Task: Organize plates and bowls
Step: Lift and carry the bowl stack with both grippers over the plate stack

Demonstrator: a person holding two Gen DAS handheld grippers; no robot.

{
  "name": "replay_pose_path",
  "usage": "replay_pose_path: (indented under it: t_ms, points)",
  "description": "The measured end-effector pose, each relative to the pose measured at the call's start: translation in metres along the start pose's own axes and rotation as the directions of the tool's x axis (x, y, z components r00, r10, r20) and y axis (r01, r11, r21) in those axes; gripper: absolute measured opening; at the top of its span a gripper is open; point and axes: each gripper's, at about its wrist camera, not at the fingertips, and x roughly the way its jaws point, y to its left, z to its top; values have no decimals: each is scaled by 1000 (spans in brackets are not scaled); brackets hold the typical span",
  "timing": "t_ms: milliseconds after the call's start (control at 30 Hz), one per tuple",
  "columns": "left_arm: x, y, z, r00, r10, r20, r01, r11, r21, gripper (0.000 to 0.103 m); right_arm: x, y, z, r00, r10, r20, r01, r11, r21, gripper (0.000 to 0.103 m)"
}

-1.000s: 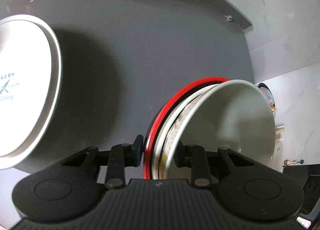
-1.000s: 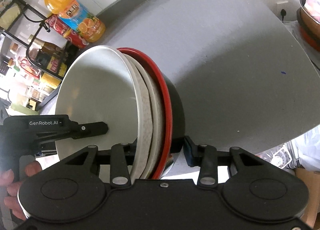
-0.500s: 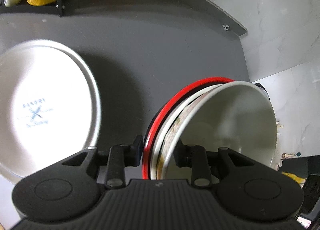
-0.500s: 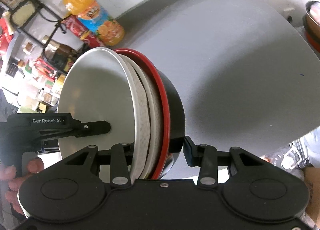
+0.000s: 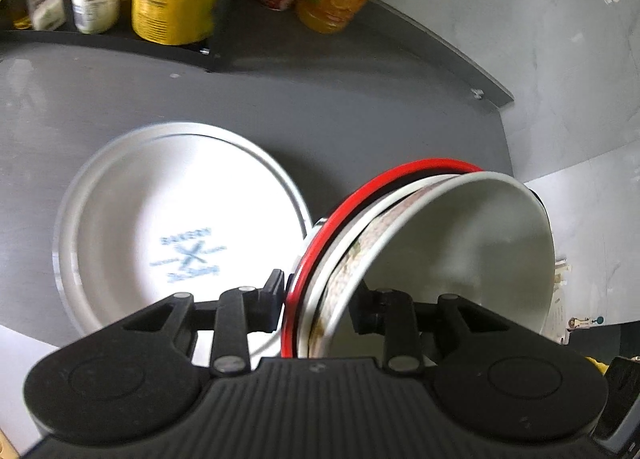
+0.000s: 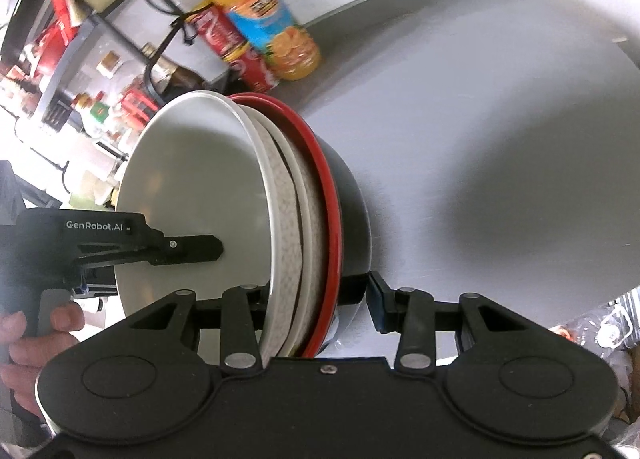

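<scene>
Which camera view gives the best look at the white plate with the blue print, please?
The left wrist view: the white plate lies there on the grey counter, blue print visible though blurred. The right wrist view does not show it.

Bowl stack (image 5: pixel 400 243): three nested bowls, tipped on edge, held off the grey counter.
Inner bowl (image 6: pixel 192 195): plain white, open side showing.
Middle bowl (image 6: pixel 308 219): white, speckled band.
Outer bowl (image 6: pixel 350 219): black, red rim.
Plate (image 5: pixel 176 227): white, blue print, flat on the counter, left of stack.
</scene>
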Motion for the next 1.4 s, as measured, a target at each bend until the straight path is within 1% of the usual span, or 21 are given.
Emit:
replay_pose_path:
  t_ms: [367, 600, 767, 1133, 1333, 1400]
  points:
    - [-19, 51, 10, 1000, 15, 16, -14, 999, -52, 31, 29, 40, 5, 999, 10, -46, -11, 1000, -27, 39]
    - [-21, 81, 21, 1000, 22, 4, -21, 996, -84, 31, 50, 60, 6, 997, 8, -80, -10, 1000, -24, 40]
    - [-18, 99, 30, 1000, 25, -18, -27, 995, -98, 31, 64, 71, 2, 994, -3, -108, 1, 1000, -17, 40]
    - [-14, 120, 48, 999, 25, -34, -28, 994, -103, 31, 84, 85, -2, 989, -18, -149, 19, 1000, 9, 40]
    - [-8, 127, 52, 999, 19, -50, -25, 994, -104, 30, 94, 84, -4, 985, -29, -172, 36, 999, 37, 40]
    - [-4, 131, 53, 998, 18, -62, -25, 994, -111, 31, 96, 81, -5, 984, -19, -177, 30, 998, 60, 40]
